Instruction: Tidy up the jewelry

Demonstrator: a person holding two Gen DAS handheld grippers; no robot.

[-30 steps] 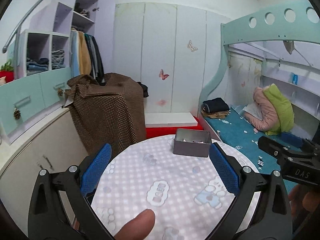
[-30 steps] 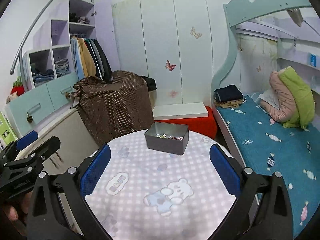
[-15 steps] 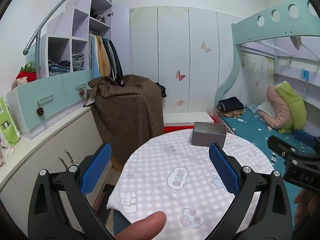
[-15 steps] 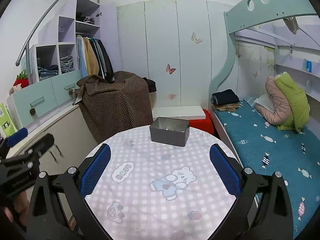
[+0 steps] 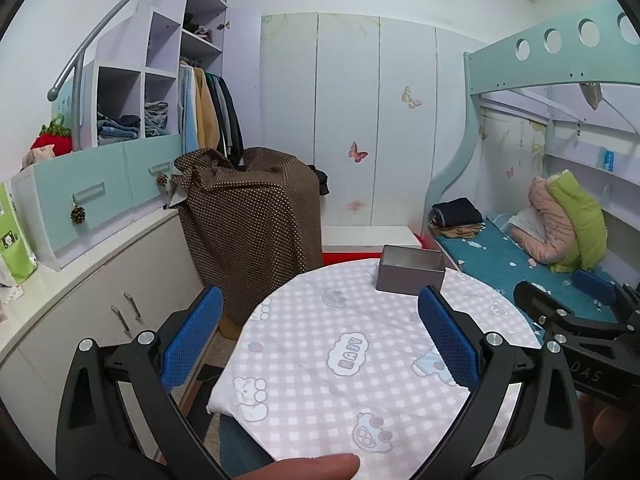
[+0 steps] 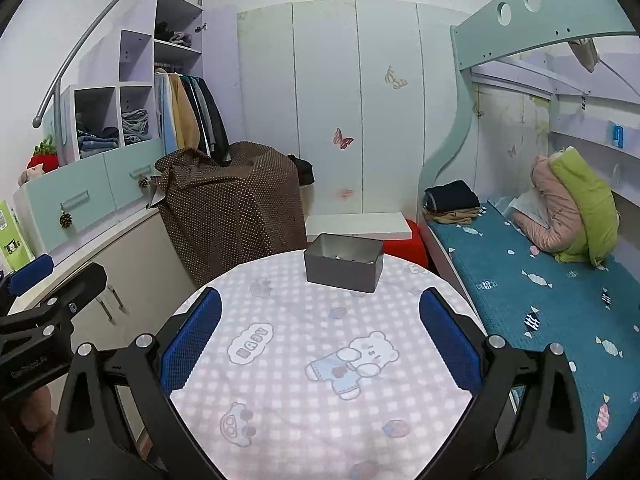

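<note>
Jewelry shows only as small indistinct bits inside the grey tin at the round table's far edge; the left wrist view shows just the tin's outer wall. Left gripper and right gripper both stand spread wide, grasping nothing, well short of the tin.

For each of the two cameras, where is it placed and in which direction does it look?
Left wrist: on the left gripper, facing across the round table to the grey box; open jaws, a fingertip and the right gripper show.
Right wrist: on the right gripper, facing the same box; the left gripper shows.
Shared: table, box, wardrobe, bed.
</note>
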